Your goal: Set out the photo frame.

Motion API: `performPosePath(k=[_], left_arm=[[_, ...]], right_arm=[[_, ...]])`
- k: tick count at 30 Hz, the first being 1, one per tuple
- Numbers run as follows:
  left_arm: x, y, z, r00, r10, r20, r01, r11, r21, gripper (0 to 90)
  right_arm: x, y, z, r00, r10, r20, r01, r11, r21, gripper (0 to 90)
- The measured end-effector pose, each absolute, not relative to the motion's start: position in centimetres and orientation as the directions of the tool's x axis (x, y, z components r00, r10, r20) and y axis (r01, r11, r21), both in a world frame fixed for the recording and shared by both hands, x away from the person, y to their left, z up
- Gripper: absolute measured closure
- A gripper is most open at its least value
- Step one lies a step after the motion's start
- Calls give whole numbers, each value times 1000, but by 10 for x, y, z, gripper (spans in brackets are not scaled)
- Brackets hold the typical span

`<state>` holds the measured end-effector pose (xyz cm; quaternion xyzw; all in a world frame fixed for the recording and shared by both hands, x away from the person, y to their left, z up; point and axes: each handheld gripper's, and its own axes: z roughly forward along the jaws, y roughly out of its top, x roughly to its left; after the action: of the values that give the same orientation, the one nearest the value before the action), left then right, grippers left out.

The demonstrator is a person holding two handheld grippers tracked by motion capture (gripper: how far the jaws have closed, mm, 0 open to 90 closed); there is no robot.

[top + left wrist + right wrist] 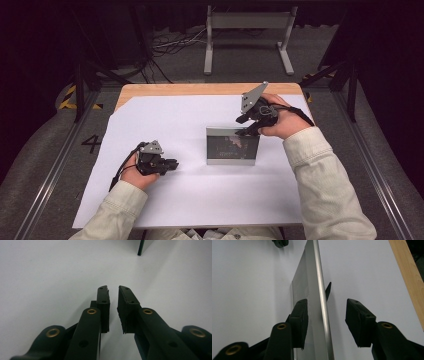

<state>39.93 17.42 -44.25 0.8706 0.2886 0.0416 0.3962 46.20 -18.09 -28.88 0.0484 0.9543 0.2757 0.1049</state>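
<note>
White sheet [165, 190] over wooden table [200, 89]

A single dark numeral — "4" [91, 143] — is painted on the grey floor [45, 150] left of the table. Some pale lettering is seen on the dark face of the upright silver-framed picture frame [233, 146] — too small and blurred to be read.
</note>
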Motion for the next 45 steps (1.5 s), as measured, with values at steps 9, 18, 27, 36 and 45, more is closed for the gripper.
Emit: performPosePath(k=[9,18,27,36,45], left_arm=[[400,175,-442,825,541,-161,476,-512,715,791],[403,173,-441,827,538,-162,472,-509,719,784],[407,171,-441,829,535,-162,470,-509,721,778],[408,172,-441,821,549,-159,476,-502,722,775],[409,174,-442,815,558,-157,482,-502,718,779]], right_arm=[[454,-196,-281,-966,191,-175,58,817,573,509],[447,-218,-278,-958,234,-167,95,807,583,510],[437,-243,-275,-943,287,-167,138,796,589,509],[431,-264,-280,-929,334,-156,180,781,598,512],[424,-288,-288,-915,381,-130,227,756,613,506]])
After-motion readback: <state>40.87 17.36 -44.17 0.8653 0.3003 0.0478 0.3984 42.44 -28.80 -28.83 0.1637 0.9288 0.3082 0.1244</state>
